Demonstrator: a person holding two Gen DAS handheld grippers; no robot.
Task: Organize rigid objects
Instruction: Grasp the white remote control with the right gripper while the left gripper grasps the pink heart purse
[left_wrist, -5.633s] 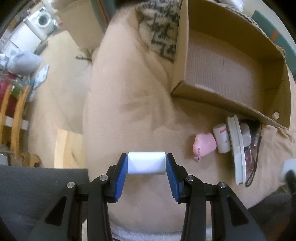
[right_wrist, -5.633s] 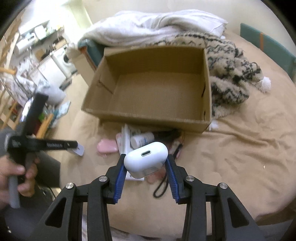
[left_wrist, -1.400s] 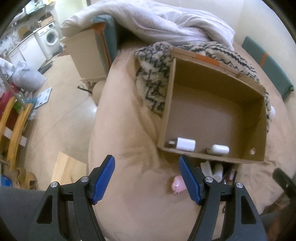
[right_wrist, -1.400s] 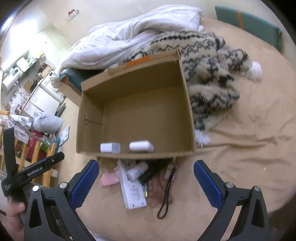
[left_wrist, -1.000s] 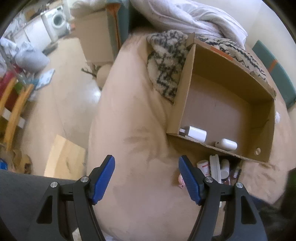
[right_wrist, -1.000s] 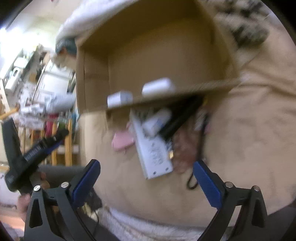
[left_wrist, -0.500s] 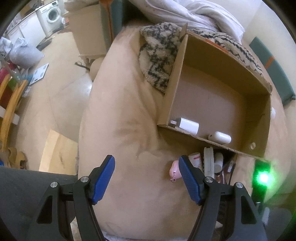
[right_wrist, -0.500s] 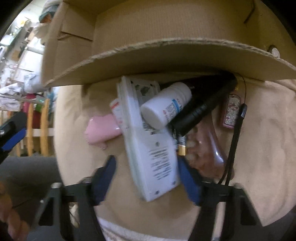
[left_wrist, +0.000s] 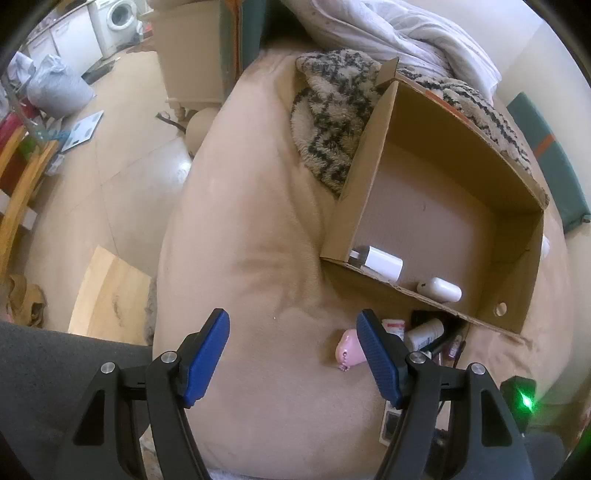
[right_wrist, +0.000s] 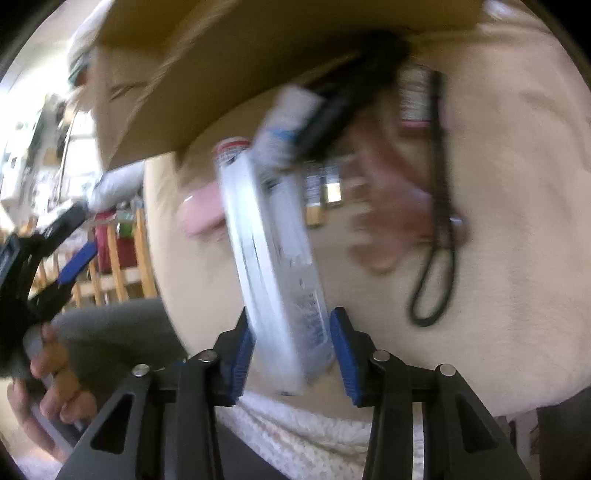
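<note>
A: Why is the right claw (right_wrist: 291, 354) so low?
B: It's closing around the white power strip (right_wrist: 273, 251), which runs ahead toward the cardboard box (left_wrist: 436, 192).
A: Left claw (left_wrist: 293, 354)?
B: Spread wide, empty.

A tan fleece-covered bed (left_wrist: 258, 236) carries an open cardboard box (left_wrist: 517, 295), a patterned fuzzy blanket (left_wrist: 332, 122) and white duvet (left_wrist: 399, 33) beyond it, plus a pink case (left_wrist: 349, 347), white bottle (left_wrist: 424, 330) and other clutter beside the box's near wall.
</note>
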